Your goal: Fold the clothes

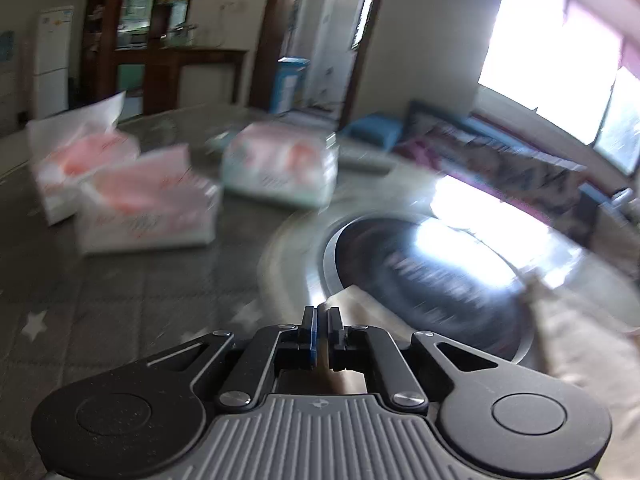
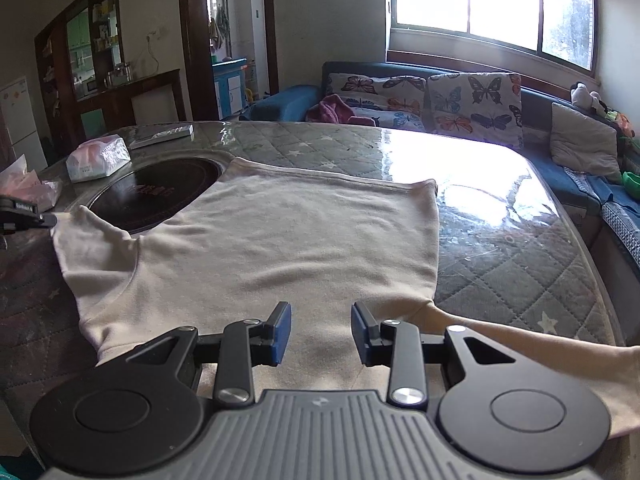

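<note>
A cream t-shirt (image 2: 288, 236) lies spread flat on the quilted table (image 2: 500, 248), its hem towards the far side and one sleeve (image 2: 92, 240) pointing left. My right gripper (image 2: 321, 334) is open and empty, just above the near part of the shirt. My left gripper (image 1: 322, 322) is shut on the tip of that left sleeve (image 1: 580, 344); it also shows at the left edge of the right wrist view (image 2: 50, 221). The left wrist view is blurred by motion.
A round black hob (image 2: 160, 192) is set into the table under the shirt's left edge. Tissue packs (image 1: 276, 164) and boxes (image 1: 148, 212) stand on the far left. A sofa (image 2: 440, 100) with butterfly cushions runs behind the table.
</note>
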Available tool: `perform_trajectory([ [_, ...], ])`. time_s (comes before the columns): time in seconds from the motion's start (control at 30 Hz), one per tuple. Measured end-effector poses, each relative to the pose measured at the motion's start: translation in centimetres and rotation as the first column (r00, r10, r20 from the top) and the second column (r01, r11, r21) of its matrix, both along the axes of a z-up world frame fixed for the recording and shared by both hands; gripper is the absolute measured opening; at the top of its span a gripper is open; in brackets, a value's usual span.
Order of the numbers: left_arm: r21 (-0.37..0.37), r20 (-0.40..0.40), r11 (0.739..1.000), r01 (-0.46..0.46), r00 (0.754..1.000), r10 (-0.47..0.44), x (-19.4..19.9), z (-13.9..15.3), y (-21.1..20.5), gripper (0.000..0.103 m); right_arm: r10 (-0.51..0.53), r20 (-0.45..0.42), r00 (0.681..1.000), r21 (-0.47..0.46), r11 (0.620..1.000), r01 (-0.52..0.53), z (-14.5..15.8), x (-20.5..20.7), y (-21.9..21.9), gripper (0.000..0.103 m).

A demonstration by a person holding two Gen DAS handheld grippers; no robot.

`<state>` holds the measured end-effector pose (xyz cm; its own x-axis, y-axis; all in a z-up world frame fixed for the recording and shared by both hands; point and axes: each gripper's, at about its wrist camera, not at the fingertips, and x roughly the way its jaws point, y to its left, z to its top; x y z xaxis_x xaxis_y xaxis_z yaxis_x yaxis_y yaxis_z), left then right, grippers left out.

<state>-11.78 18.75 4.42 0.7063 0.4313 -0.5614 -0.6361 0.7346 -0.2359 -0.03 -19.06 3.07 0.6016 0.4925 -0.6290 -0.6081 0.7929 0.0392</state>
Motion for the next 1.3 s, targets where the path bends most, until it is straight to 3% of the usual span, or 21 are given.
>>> perform_trajectory([
  [0.17,0.016,0.155,0.986,0.164,0.974,-0.165,0.4,4.6,-3.2,0.005,-0.016,0.006,1.0,0.021,1.0,0.016,0.2,-0.4,-0.5,0.033],
  [0.3,0.033,0.242,0.942,0.333,0.912,-0.331,1.7,7.5,-7.4,0.005,-0.033,0.009,0.999,0.046,0.998,0.033,0.4,-0.6,-1.3,0.033],
  [0.37,0.041,0.276,0.911,0.41,0.872,-0.404,2.7,8.6,-9.7,0.005,-0.042,0.013,0.999,0.056,0.998,0.041,0.5,-0.7,-1.7,0.033],
  [0.57,0.031,0.267,0.823,0.567,0.789,-0.554,5.0,7.4,-15.4,0.005,-0.089,0.005,0.996,0.1,0.991,0.088,0.5,-0.9,-3.8,0.033],
  [0.8,0.017,0.258,0.686,0.728,0.659,-0.706,7.7,5.8,-22.1,0.005,-0.148,-0.006,0.989,0.121,0.982,0.148,0.2,-0.9,-6.1,0.033],
  [0.9,-0.01,0.217,0.634,0.773,0.621,-0.753,8.6,3.7,-23.4,0.007,-0.169,-0.01,0.985,0.124,0.978,0.169,0.2,-0.9,-6.8,0.033],
  [1.0,-0.023,0.165,0.619,0.785,0.614,-0.772,9.0,2.1,-24.0,0.011,-0.184,-0.014,0.983,0.128,0.974,0.185,0.1,-0.8,-7.3,0.033],
  [1.03,-0.039,0.159,0.591,0.806,0.589,-0.792,9.0,1.7,-24.1,0.015,-0.186,-0.014,0.982,0.131,0.974,0.186,0.1,-0.9,-7.4,0.033],
  [1.13,-0.042,0.127,0.563,0.826,0.563,-0.817,8.3,1.2,-24.2,0.024,-0.181,-0.015,0.983,0.137,0.974,0.182,0.2,-0.8,-7.2,0.033],
  [1.2,-0.037,0.117,0.568,0.822,0.568,-0.814,8.0,1.1,-23.7,0.024,-0.176,-0.015,0.984,0.141,0.974,0.176,0.3,-0.8,-7.0,0.033],
  [1.3,-0.034,0.079,0.62,0.784,0.62,-0.78,7.8,0.5,-21.1,0.024,-0.165,-0.015,0.986,0.147,0.975,0.166,0.4,-0.7,-6.7,0.033],
])
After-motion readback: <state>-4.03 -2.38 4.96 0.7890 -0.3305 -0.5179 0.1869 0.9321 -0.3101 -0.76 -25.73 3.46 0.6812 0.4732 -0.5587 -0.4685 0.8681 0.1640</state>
